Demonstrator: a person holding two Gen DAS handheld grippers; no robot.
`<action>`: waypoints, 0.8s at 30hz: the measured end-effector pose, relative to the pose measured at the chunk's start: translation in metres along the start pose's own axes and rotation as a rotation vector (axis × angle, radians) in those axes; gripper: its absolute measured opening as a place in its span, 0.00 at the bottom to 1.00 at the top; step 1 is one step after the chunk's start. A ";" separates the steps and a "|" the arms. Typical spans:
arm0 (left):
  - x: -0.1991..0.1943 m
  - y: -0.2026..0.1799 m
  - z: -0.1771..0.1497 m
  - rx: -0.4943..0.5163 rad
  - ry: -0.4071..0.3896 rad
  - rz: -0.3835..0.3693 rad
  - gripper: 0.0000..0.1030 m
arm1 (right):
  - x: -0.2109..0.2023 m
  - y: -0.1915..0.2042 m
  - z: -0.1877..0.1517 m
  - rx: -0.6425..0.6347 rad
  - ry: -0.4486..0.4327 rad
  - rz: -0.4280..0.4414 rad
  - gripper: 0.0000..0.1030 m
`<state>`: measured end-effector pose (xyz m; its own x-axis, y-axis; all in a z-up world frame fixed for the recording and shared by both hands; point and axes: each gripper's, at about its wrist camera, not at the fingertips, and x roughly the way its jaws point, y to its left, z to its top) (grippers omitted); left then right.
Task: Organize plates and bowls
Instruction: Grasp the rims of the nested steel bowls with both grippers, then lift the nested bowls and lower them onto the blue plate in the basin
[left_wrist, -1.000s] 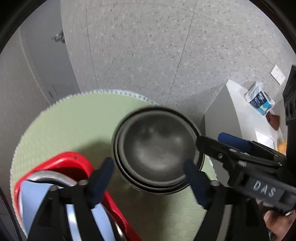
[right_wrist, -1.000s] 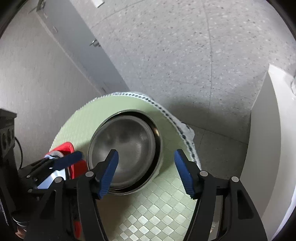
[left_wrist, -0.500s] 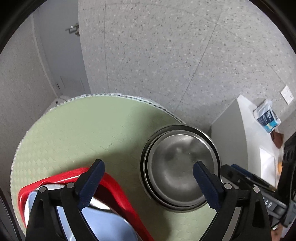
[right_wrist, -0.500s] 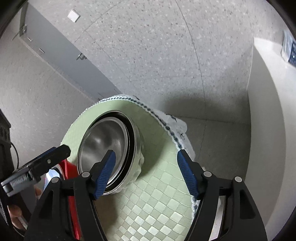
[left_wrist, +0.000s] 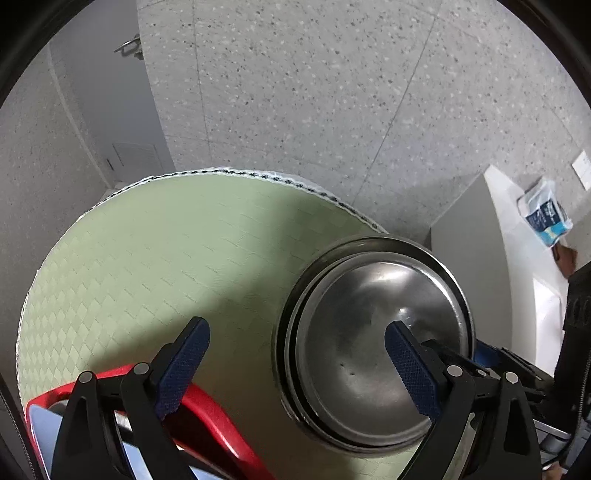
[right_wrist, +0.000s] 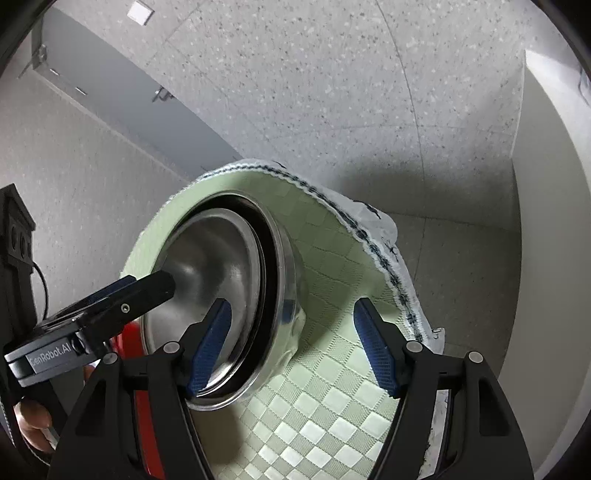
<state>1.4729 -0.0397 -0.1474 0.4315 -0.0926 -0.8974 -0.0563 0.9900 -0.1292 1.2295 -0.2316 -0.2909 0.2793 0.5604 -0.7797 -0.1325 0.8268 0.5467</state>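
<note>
Nested steel bowls (left_wrist: 373, 343) stand on the round green table (left_wrist: 166, 258), near its right edge; they also show in the right wrist view (right_wrist: 221, 280). My left gripper (left_wrist: 295, 365) is open and empty, its right finger over the bowls. My right gripper (right_wrist: 291, 347) is open and empty, straddling the bowls' right rim. A red tray (left_wrist: 207, 413) with blue and steel plates lies at the lower left under the left gripper.
The table's fringed cloth edge (right_wrist: 373, 243) hangs at the right. A white counter (left_wrist: 517, 229) with a blue packet (left_wrist: 546, 214) stands to the right. A grey door (left_wrist: 110, 110) and speckled floor lie beyond.
Both grippers have pulled back and shifted. The bowls now sit further right in the left view and further left in the right view. Both stay open.
</note>
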 end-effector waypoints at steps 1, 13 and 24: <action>0.003 -0.001 0.001 0.002 0.002 -0.003 0.91 | 0.002 -0.001 0.000 0.005 0.002 0.004 0.68; 0.025 -0.023 -0.001 0.103 0.016 0.026 0.46 | 0.013 0.005 0.002 -0.016 0.050 0.112 0.46; -0.005 -0.017 -0.013 0.068 -0.047 -0.056 0.35 | -0.018 0.008 0.003 -0.024 -0.015 0.081 0.46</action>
<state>1.4595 -0.0578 -0.1460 0.4743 -0.1443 -0.8685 0.0295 0.9885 -0.1481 1.2265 -0.2351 -0.2710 0.2812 0.6252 -0.7280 -0.1780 0.7795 0.6006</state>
